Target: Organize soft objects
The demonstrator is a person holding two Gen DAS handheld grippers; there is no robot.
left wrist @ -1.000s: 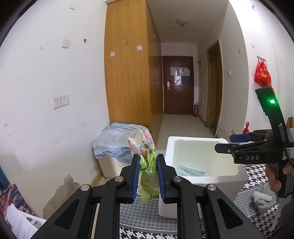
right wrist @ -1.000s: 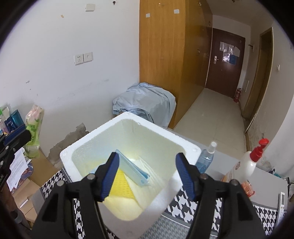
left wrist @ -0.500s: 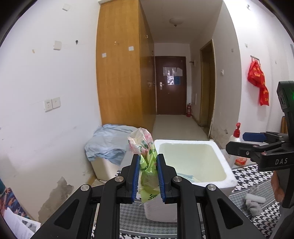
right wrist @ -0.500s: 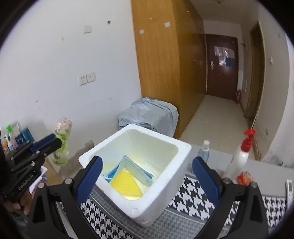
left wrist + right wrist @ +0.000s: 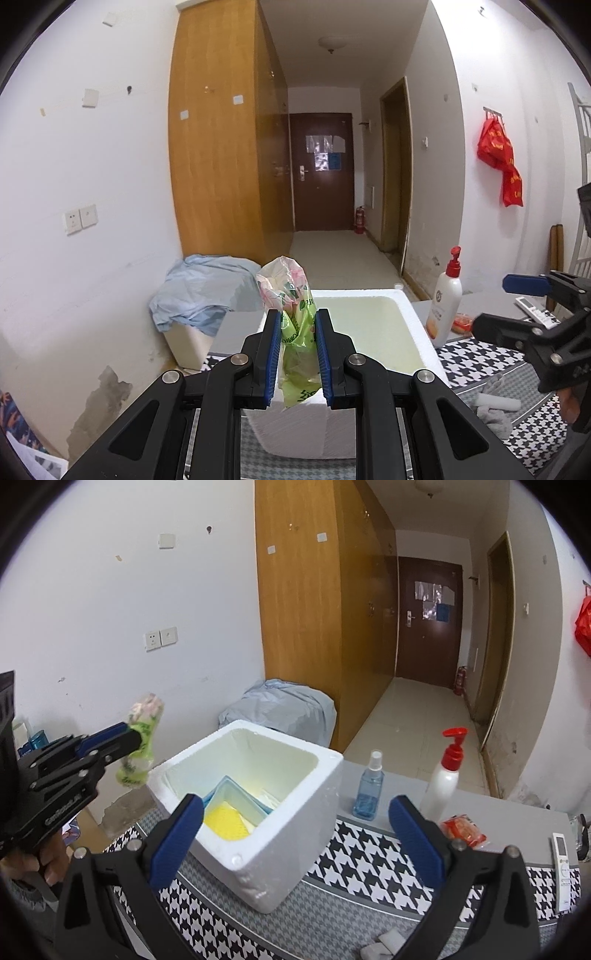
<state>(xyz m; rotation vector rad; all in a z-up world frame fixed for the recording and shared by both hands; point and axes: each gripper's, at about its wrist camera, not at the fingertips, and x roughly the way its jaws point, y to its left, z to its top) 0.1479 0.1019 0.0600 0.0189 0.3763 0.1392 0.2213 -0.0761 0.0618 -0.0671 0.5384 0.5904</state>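
Observation:
My left gripper (image 5: 297,356) is shut on a green and pink floral plastic pack (image 5: 293,332) and holds it in the air just left of a white foam box (image 5: 413,325). The same pack (image 5: 142,746) and left gripper (image 5: 122,740) show at the left of the right wrist view, beside the box (image 5: 295,834). The box holds a yellow cloth (image 5: 223,821) and a blue-edged pack (image 5: 240,797). My right gripper (image 5: 295,838) is open and empty, in front of the box; it also shows in the left wrist view (image 5: 517,302).
A houndstooth mat (image 5: 369,853) covers the table. A blue spray bottle (image 5: 369,790), a red-pump lotion bottle (image 5: 445,782), a red packet (image 5: 463,830) and a remote (image 5: 563,867) stand right of the box. Grey and white cloths (image 5: 495,410) lie at the right. A cloth-covered bin (image 5: 207,288) stands by the wall.
My left gripper has carried the pack right, toward the foam box. My right gripper has pulled back from above the box and opened wider.

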